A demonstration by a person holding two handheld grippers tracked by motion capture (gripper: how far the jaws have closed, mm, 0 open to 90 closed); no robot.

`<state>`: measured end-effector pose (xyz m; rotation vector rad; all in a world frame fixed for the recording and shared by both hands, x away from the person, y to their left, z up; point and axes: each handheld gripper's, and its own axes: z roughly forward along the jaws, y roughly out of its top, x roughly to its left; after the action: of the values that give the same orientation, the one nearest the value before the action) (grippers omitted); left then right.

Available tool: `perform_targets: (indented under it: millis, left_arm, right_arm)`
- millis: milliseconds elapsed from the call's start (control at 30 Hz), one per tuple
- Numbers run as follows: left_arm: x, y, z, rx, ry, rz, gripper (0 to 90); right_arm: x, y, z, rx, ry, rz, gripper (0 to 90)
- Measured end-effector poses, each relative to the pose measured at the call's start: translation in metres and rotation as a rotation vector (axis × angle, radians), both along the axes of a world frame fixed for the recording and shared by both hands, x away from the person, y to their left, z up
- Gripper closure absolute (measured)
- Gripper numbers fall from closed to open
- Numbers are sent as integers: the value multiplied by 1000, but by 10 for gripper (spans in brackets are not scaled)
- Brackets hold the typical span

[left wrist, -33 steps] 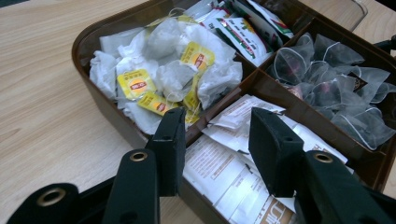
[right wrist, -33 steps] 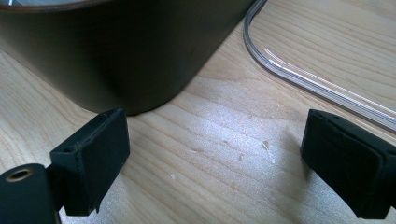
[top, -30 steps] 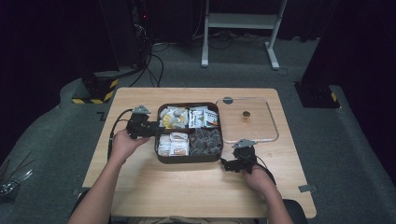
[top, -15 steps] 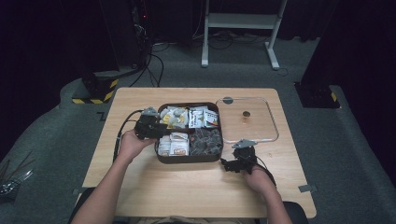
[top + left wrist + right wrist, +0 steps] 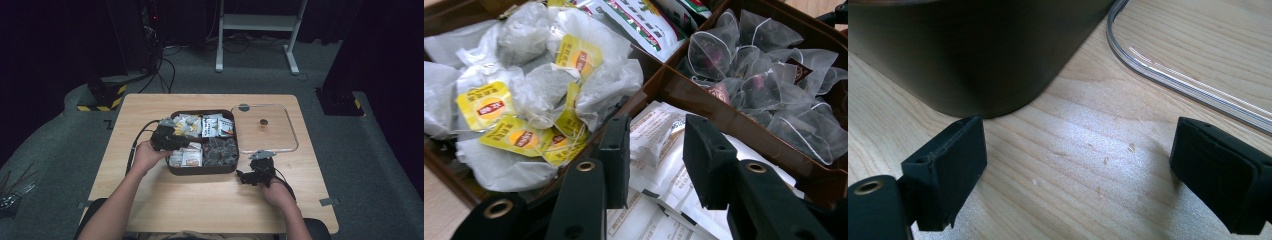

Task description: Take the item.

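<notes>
A dark room with a grey carpeted floor (image 5: 350, 150) is seen around a light wooden table (image 5: 200, 200), behind which a white desk frame (image 5: 257, 30) stands.

At the middle of the table a dark brown box (image 5: 200, 170) with four compartments is placed. Loose tea bags with yellow tags (image 5: 524, 100) are heaped in its far-left compartment, printed sachets (image 5: 217, 125) are stacked in the far-right one, white paper packets (image 5: 664, 165) lie in the near-left one, and clear pyramid bags (image 5: 764, 80) of dark tea fill the near-right one. Just beside the box's right side a clear lid (image 5: 265, 130) is laid flat on the wood (a small round knob is seen at its centre).

The left gripper (image 5: 654, 150) is held over the box's left half, above the divider between the yellow-tagged bags and the white packets. Its jaws are set narrowly apart with nothing gripped between them; white packets are seen through the gap.

The right gripper (image 5: 1078, 165) is rested low by the box's near-right corner, close to the lid's near edge. Its jaws are spread wide and bare tabletop is seen between them, with the box's dark wall (image 5: 973, 50) just ahead.

Both forearms are brought in from the near edge of the table.
</notes>
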<state>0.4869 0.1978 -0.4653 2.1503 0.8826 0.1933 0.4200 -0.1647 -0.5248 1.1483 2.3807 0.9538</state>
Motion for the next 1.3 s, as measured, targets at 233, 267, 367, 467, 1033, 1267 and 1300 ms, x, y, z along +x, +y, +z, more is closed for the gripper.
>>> perform_targets:
  millis: [233,267,367,467,1033,1267,1300]
  left_arm:
    - [3,-4,-7,46,-9,6,676]
    - [4,-3,-8,43,-1,6,690]
    - [4,-3,-8,49,-7,5,735]
    - [4,-4,-9,62,-12,8,757]
    - [7,3,-7,55,6,16,873]
    - [5,8,-2,34,9,25,873]
    - [5,8,-1,31,10,24,873]
  right_arm:
    - [-1,0,0,1,1,-3,80]
    - [-1,0,0,1,1,-3,80]
    - [0,0,0,0,0,-1,80]
    - [0,0,0,1,0,-2,80]
    - [0,0,0,1,0,-2,80]
    - [-1,0,0,1,1,-2,80]
    - [-1,0,0,1,1,-3,80]
